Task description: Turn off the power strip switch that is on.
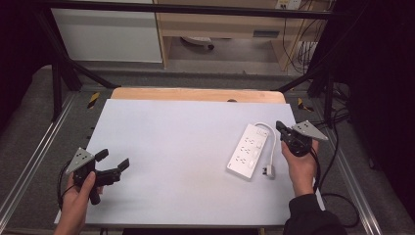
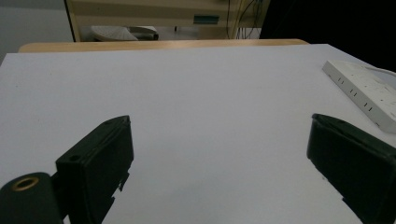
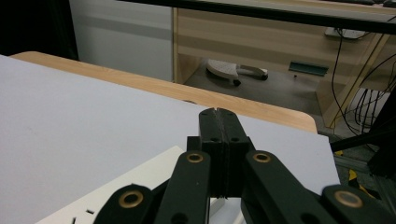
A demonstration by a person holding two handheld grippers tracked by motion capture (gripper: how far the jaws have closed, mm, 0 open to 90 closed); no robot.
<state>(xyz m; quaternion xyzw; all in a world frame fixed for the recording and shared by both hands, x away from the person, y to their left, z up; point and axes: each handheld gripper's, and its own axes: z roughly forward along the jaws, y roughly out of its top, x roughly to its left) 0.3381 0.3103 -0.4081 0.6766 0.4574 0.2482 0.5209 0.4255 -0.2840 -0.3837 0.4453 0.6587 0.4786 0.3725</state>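
Over on the right side of the table lies a white power strip, its cable looped beside it and ending in a plug. Just beside its far end, the right gripper has its jaws pressed together, clasping nothing. Well apart, near the left edge, the left gripper has its jaws spread wide over bare tabletop.
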